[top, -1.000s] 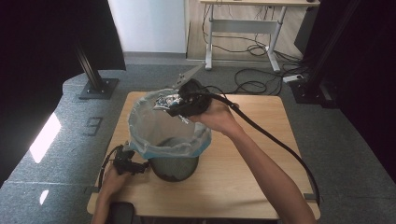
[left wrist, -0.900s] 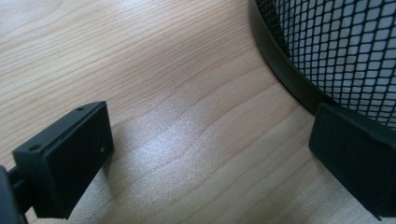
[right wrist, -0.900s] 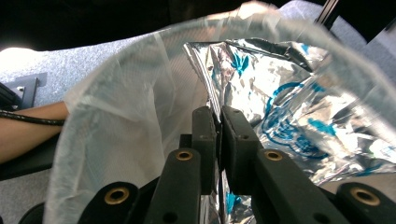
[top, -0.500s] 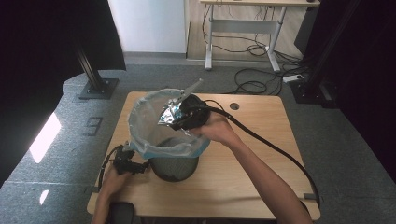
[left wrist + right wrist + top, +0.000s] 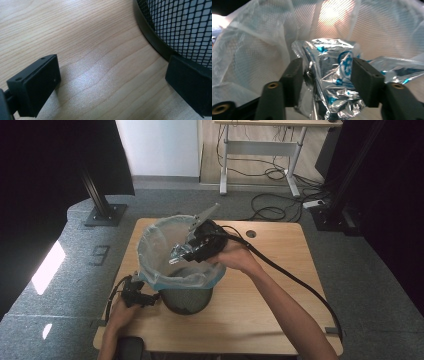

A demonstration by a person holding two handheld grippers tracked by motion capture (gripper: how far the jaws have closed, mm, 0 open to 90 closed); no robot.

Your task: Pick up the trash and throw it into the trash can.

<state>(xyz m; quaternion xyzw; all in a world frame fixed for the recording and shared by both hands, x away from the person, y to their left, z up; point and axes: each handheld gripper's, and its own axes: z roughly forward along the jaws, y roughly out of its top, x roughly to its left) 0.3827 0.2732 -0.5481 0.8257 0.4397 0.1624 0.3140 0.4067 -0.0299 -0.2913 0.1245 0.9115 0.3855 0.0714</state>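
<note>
Right gripper (image 5: pixel 325 82): jaws just opening, silver foil wrapper (image 5: pixel 332 82) loose between them, over lined mesh bin (image 5: pixel 187 297).
Left gripper (image 5: pixel 112 82): open, beside bin's left base.

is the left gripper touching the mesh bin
Touching: in the left gripper view one jaw of the left gripper rests against the mesh bin at its base rim.
</note>
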